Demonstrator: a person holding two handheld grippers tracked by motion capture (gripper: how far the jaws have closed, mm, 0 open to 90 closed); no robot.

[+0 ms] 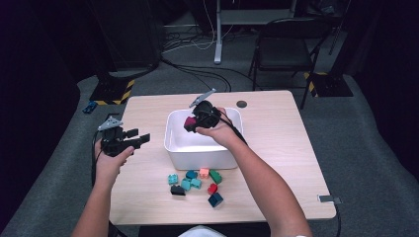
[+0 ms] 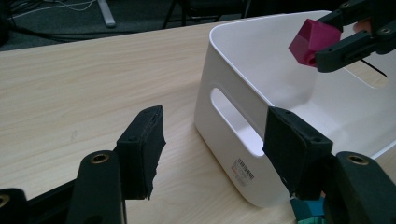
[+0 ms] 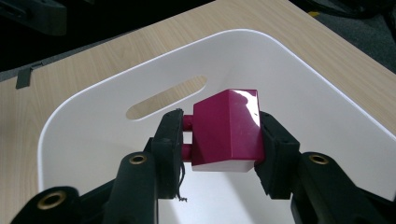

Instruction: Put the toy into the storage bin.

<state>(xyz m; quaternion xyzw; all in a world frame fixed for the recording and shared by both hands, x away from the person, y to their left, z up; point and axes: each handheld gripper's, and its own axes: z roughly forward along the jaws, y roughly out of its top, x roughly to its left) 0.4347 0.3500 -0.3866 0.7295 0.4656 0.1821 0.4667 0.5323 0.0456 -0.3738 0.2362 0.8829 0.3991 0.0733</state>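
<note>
Over the open white plastic bin (image 1: pixel 173 143) in the middle of the pale wooden table (image 1: pixel 276 128), the right gripper (image 3: pixel 219 140) holds a magenta plastic building block with a sloped top (image 3: pixel 227 130), its jaws clamped on the block's two opposite sides. In the right gripper view the block hangs above the bin's bare floor, its round studs pressed against one pad and a flat face against the other; the glossy sloped face points up and catches the light. The left gripper view shows the same block (image 2: pixel 314 42) raised above the bin's rim.

The block looks small, rigid and light, so it should stand a firm squeeze without harm, but its smooth, shiny surfaces could slip. The flat parallel sides are the safest place to hold it; the slanted face would likely squirt out of the pads.

The left gripper (image 2: pixel 212 140) waits just beside the bin's near wall with its slotted handle (image 2: pixel 233 121), jaws wide apart and holding nothing. In the high view it sits to the left of the bin (image 1: pixel 129 139).

On the table in front of the bin lies a loose cluster of small plastic blocks (image 1: pixel 195 183) in teal, green, red, orange, black and dark blue, not yet collected.
</note>
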